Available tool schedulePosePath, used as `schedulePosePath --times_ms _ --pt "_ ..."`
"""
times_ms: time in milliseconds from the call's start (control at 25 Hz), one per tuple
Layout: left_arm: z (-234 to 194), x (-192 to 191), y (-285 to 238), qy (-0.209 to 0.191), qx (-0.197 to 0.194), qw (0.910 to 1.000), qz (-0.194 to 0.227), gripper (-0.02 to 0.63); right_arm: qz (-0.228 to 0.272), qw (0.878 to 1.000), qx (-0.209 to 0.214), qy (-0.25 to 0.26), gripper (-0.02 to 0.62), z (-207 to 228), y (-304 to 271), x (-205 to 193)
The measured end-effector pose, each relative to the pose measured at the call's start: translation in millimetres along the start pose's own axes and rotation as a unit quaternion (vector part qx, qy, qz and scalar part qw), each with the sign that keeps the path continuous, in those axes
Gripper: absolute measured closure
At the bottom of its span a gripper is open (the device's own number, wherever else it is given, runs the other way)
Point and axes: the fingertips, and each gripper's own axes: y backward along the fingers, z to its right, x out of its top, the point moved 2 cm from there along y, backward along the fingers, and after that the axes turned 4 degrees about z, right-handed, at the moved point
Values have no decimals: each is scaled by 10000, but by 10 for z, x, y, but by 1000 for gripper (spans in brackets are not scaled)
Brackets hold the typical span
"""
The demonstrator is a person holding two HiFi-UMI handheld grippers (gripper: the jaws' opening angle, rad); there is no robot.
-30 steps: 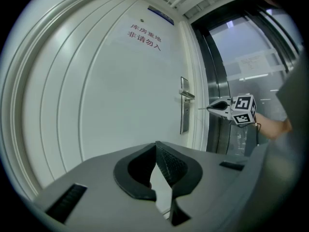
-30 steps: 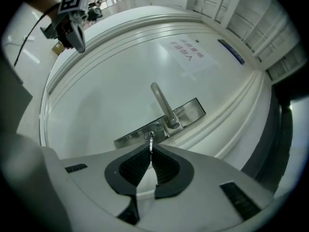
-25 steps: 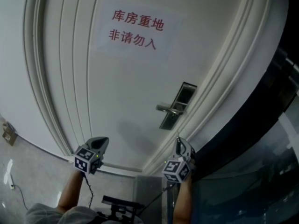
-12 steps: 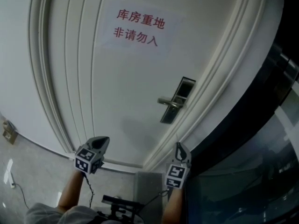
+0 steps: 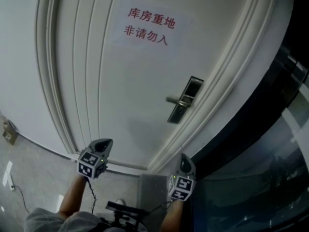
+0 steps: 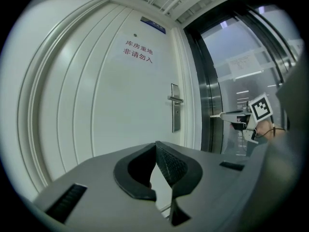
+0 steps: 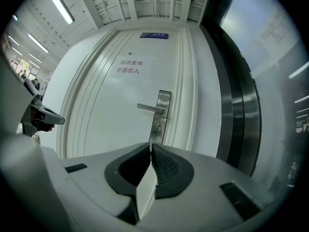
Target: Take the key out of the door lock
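Note:
The white door (image 5: 120, 81) carries a steel lock plate (image 5: 186, 99) with a lever handle (image 5: 175, 100). In the right gripper view its keyhole (image 7: 157, 126) shows no key. My right gripper (image 5: 186, 157) hangs low, well back from the lock, and is shut. A thin metal sliver, seemingly the key (image 7: 150, 140), pokes out of its tips (image 7: 150, 146). My left gripper (image 5: 104, 143) is held low at the left, shut with nothing in it (image 6: 155, 146). The left gripper view shows the right gripper (image 6: 222, 115) at its right.
A paper sign with red characters (image 5: 147, 27) is stuck on the upper door. A dark metal frame and glass wall (image 5: 260, 129) run down the right side. Grey floor (image 5: 29, 178) lies at lower left. A dark stand (image 5: 123, 209) sits by the person's legs.
My right gripper has dropped lower and pulled farther back from the lock plate. The left gripper has hardly moved. The head view has shifted a little.

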Motion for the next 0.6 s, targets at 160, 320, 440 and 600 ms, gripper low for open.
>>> schedulePosePath --times_ms 160,320,440,600 --pt "34 -7 87 -85 3 10000 1 614 -48 9996 1 -263 574 -52 168 -58" --pt "98 -40 175 -166 -37 9999 -18 614 -89 9991 -41 -411 574 -91 318 -128" --pt "131 -75 250 -205 -47 9998 -33 613 -91 9989 -49 -452 574 -130 430 -160" --pt "143 -98 339 -222 -30 9997 -20 613 -104 9987 -35 -488 574 -195 559 -176"
